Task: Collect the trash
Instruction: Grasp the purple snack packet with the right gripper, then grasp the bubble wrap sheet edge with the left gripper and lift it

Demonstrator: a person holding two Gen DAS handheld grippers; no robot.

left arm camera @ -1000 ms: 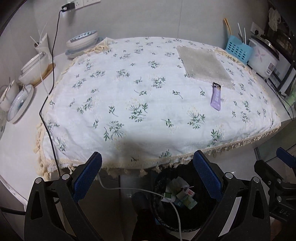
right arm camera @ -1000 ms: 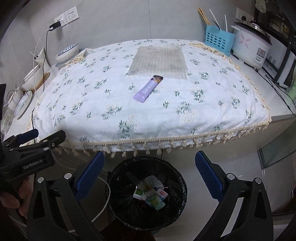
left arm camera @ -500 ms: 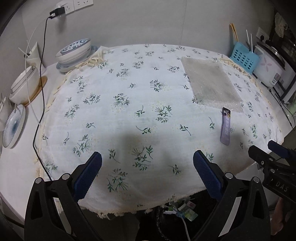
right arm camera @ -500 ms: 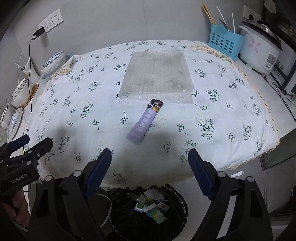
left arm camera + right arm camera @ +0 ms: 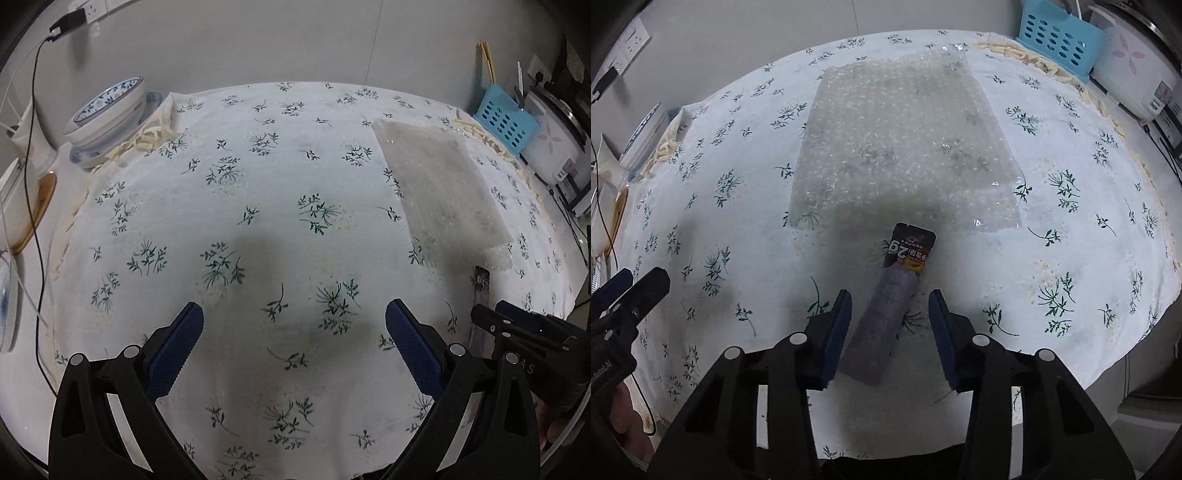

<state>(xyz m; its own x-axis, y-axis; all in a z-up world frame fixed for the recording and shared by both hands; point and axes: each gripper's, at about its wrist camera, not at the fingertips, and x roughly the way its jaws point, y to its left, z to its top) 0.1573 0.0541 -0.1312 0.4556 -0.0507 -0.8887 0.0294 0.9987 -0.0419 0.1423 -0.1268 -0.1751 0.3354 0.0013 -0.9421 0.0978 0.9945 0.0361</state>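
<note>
Right gripper straddles a purple wrapper on the flowered cloth

In the lower middle of the right wrist view, the right gripper (image 5: 889, 314) has just been closing its jaws around the wrapper (image 5: 882, 317), which lies flat between them with gaps either side, not yet pinched; this looks like the start of a pickup. The left gripper (image 5: 294, 332) hovers wide apart over bare tablecloth (image 5: 258, 192), holding nothing. At upper right, a blue basket (image 5: 1060, 37) holds chopsticks; bubble wrap (image 5: 901, 140) lies above the wrapper.

Stacked bowls (image 5: 107, 110), blue basket (image 5: 506, 122), rice cooker (image 5: 554, 144).
</note>
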